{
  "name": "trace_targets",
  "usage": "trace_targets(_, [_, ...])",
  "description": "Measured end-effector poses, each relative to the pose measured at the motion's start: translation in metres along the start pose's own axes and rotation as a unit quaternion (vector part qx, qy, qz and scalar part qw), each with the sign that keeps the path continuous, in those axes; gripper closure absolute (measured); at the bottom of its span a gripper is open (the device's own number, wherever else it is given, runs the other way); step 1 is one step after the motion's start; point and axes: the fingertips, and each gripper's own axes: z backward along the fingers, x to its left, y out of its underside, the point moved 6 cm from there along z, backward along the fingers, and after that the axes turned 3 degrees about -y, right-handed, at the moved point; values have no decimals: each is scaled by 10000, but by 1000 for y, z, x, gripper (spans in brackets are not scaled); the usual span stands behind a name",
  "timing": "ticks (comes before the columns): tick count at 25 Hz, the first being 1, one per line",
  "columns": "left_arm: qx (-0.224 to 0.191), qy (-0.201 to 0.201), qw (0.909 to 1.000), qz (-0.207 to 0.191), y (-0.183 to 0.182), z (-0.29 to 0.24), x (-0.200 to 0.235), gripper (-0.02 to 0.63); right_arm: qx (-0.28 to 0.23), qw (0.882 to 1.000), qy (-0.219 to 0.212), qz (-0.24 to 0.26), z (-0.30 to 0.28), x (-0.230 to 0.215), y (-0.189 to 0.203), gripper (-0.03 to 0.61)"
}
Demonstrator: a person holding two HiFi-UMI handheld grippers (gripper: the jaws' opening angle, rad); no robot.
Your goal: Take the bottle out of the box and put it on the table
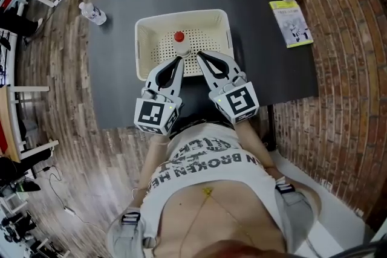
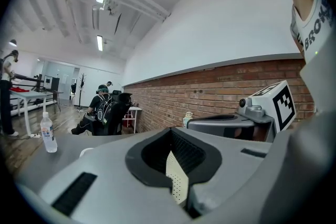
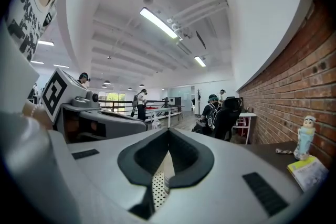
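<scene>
Left gripper (image 1: 178,60) and right gripper (image 1: 200,55), closed and empty, hide part of the box (image 1: 140,45).
</scene>
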Motion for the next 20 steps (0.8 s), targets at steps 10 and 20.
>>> trace_targets(10, [167,272,9995,34,4,-15,22,607,105,9994,321,-97,-14,-6,2,571])
trace_targets(20, [348,212,9992,-56,14,-27,35,606,214,9989,420,-77,-15,-12,7,571])
